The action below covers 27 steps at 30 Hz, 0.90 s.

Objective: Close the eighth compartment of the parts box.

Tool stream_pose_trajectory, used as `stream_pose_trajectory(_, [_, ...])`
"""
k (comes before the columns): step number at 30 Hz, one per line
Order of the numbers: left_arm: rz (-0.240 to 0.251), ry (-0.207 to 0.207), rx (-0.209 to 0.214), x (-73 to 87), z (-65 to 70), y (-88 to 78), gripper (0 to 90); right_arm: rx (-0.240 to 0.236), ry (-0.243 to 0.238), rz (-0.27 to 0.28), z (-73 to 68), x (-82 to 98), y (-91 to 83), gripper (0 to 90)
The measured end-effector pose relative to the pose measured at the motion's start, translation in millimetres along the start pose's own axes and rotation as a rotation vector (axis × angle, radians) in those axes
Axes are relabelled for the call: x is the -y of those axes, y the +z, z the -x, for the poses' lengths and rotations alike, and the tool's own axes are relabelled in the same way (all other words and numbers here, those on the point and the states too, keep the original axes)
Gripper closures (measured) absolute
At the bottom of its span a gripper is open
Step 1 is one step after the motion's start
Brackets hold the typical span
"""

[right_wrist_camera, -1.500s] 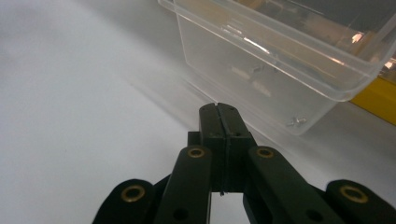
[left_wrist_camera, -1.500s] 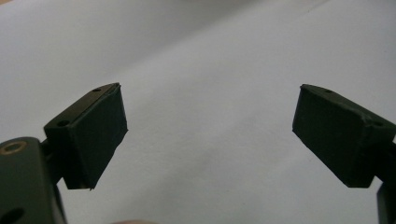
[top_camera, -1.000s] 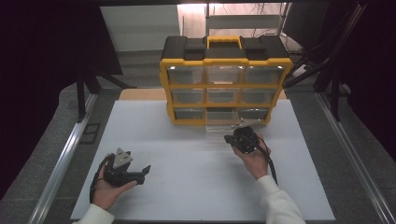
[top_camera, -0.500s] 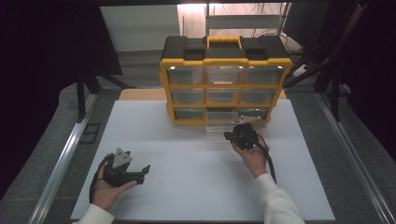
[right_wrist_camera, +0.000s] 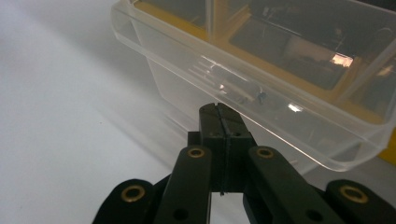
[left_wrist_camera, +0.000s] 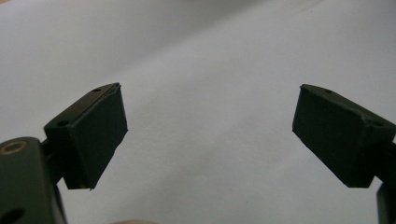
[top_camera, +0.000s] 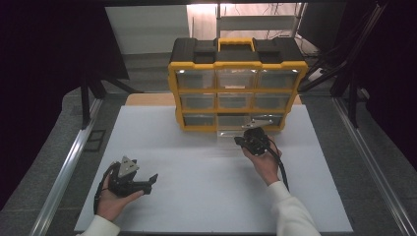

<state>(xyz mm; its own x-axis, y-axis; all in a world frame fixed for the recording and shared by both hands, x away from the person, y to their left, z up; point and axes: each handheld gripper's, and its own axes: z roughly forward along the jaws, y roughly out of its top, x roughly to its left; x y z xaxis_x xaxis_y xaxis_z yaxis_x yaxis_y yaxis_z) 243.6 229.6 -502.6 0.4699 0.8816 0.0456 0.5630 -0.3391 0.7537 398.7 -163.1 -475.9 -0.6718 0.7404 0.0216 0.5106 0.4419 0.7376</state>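
A yellow and black organizer (top_camera: 238, 69) with clear drawers stands at the far side of the white table. Its bottom middle clear drawer (top_camera: 230, 131) is pulled part way out. My right gripper (top_camera: 240, 140) is shut, with its tips just in front of that drawer. In the right gripper view its pads (right_wrist_camera: 218, 116) are pressed flat together with nothing between them, close below the clear drawer (right_wrist_camera: 261, 88) front wall. My left gripper (top_camera: 149, 181) lies in a hand at the near left, open. In the left gripper view its gripper (left_wrist_camera: 210, 135) holds nothing over the bare table.
The white table (top_camera: 196, 162) has free room between the two hands. Grey metal rails (top_camera: 69, 162) run along both sides of it. A shiny metal piece (top_camera: 260, 121) shows in the organizer's bottom right drawer.
My right gripper has crept slightly farther toward the organizer, still shut. The left hand and its gripper have stayed where they were.
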Motion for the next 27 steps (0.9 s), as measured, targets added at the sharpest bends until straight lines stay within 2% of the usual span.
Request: stream_pose_trajectory(27, [-0.005,-0.006,-0.005,2.1,-1.6,0.7,10.5,0.011,0.017,0.021,13.0,-14.0,13.4,89.3])
